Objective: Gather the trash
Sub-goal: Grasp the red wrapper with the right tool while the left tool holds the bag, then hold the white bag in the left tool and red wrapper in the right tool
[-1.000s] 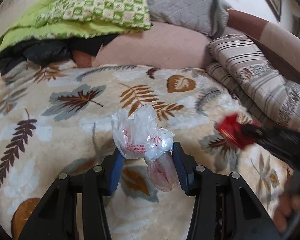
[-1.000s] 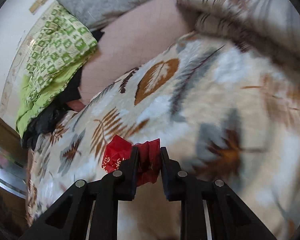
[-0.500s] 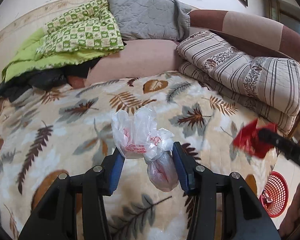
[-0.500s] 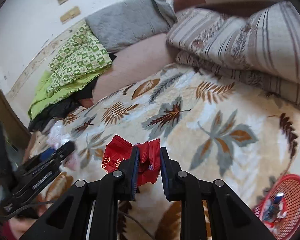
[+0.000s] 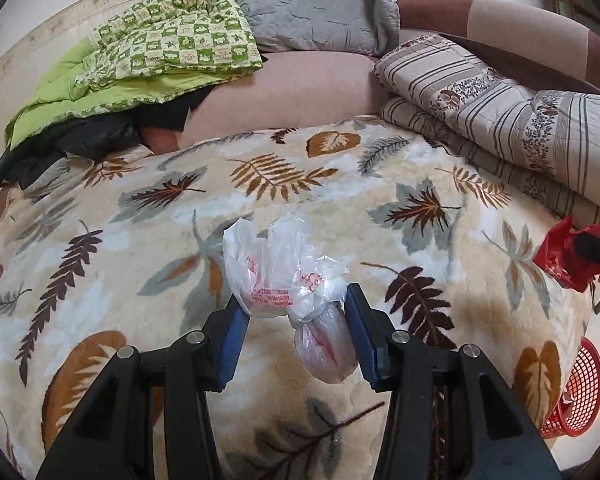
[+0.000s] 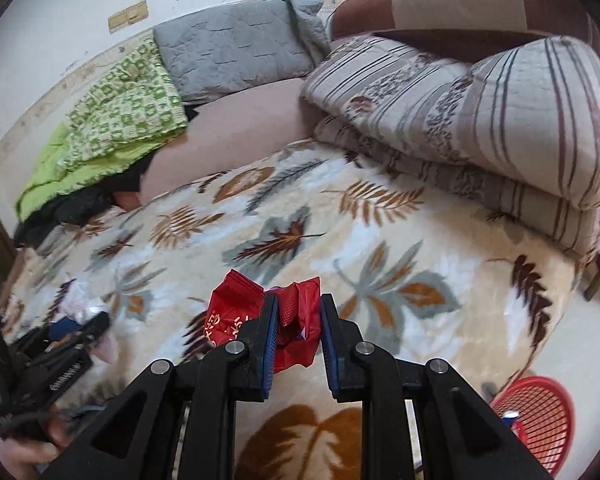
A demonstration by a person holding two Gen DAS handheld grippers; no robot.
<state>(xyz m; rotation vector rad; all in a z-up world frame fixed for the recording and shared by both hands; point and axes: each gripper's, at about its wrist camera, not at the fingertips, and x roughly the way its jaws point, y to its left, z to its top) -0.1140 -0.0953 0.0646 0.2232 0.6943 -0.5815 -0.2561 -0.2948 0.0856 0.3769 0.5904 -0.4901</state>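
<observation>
Left gripper (image 5: 294, 312) clamps a crumpled clear plastic bag with red print (image 5: 278, 276); right gripper (image 6: 299, 322) pinches a crumpled red foil wrapper (image 6: 256, 312); both are held above a cream plush leaf-patterned blanket (image 5: 140, 240); folded striped quilts (image 6: 480, 120), a green checked quilt (image 5: 172, 48) and a grey quilted pillow (image 5: 312, 8) line the bed's far side; a red mesh basket (image 6: 540, 420) stands on the floor by the bed.
</observation>
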